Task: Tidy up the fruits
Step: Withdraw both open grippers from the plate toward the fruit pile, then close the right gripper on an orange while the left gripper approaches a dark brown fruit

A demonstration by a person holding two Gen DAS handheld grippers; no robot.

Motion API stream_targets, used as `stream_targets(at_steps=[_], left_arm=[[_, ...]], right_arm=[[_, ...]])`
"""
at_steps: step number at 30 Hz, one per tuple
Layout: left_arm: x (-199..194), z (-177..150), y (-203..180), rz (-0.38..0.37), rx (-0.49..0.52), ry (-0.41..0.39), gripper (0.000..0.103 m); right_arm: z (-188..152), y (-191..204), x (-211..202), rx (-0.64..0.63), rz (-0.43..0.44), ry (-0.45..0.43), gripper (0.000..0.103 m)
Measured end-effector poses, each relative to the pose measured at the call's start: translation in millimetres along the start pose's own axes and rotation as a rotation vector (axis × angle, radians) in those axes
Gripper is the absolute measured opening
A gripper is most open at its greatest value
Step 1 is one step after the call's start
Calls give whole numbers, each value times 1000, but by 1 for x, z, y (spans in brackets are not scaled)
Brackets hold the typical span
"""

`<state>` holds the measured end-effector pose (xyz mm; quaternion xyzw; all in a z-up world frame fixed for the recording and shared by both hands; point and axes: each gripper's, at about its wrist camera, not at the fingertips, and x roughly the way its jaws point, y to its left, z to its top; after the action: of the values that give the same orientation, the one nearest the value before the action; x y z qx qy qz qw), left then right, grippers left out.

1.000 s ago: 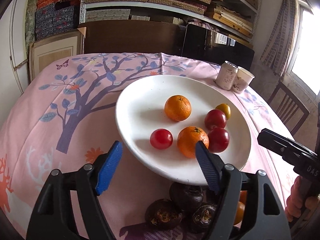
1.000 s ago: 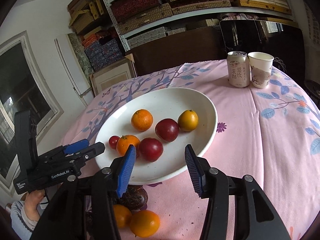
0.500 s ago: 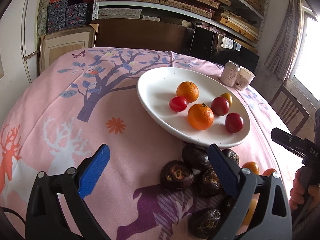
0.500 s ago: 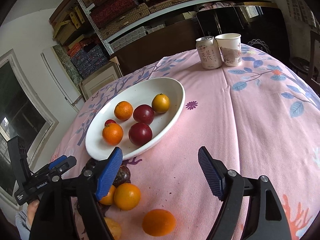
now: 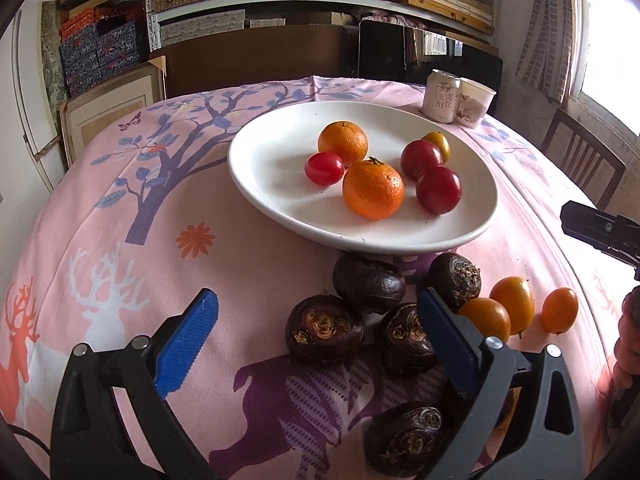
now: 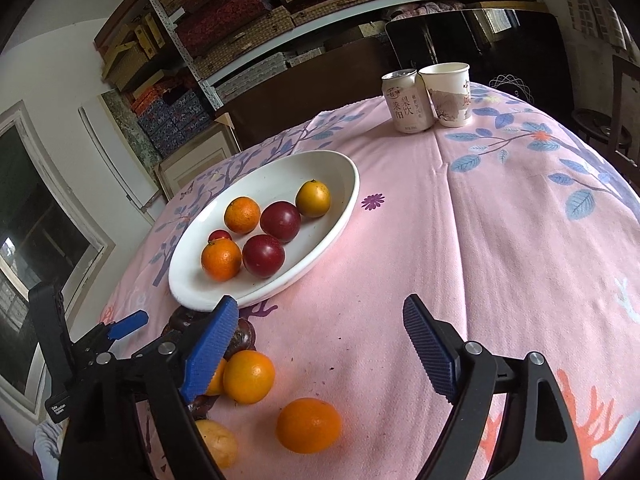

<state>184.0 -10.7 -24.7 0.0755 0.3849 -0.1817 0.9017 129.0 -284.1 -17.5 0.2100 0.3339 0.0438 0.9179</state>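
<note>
A white plate point(image 5: 272, 160) point(image 6: 280, 176) holds two oranges, three red fruits and a small yellow one. In front of it on the pink cloth lie several dark brown water chestnuts point(image 5: 324, 330) and three small orange kumquats point(image 5: 512, 304). My left gripper point(image 5: 314, 300) hovers open over the dark ones, with nothing pressed between its pads. My right gripper point(image 6: 320, 306) hangs above the cloth with its jaws opening and nothing between them. Just left of and below it lie loose kumquats point(image 6: 248, 376), one further out point(image 6: 308, 424). The left gripper's blue pad point(image 6: 124, 326) shows at the left edge.
A drink can point(image 6: 408, 102) and a paper cup point(image 6: 450, 94) stand together at the table's far side. A wooden chair point(image 5: 584, 160) stands to the right of the table. Shelves of boxes fill the wall behind. A hand shows at the right edge.
Both grippers have drawn back from the plate toward the near side of the table and their jaws have widened. The loose dark fruits and kumquats have come into view.
</note>
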Motion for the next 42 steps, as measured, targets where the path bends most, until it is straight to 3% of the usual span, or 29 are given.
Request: stream_targets(at_steps=[6,9,10,13,18,22,29,32,33,42], left_arm=[[8,2,16,-8,-39,34,99],[3,-6,36,183,-35,48,99],[2,-8,46,188,-62,52,99],[-9,-16,68,154,-158,46,99],[-20,-17,43,136,-56,-7,99],[-10,-16,23,175,42,31,99],[-5,-17,42,105,-46,66,99],[-2,-18,41,73,-46,83,88],[0,-18,42,65,-47,96,80],[4,-19,40,66,-46,113,78]], right_arm=[[0,-1,2,2,-4,12,85],[-1,-1,2,5,-1,11,85],[-1,-1,2,6,2,10,85],[-1,0,1,2,8,11,85],[0,1,-1,-1,14,2,85],[0,1,-1,-1,11,6,85],[-1,3,2,-12,10,20,85],[-2,4,3,-18,16,31,85],[-3,5,4,-21,20,36,85],[-17,30,19,-128,79,152,81]])
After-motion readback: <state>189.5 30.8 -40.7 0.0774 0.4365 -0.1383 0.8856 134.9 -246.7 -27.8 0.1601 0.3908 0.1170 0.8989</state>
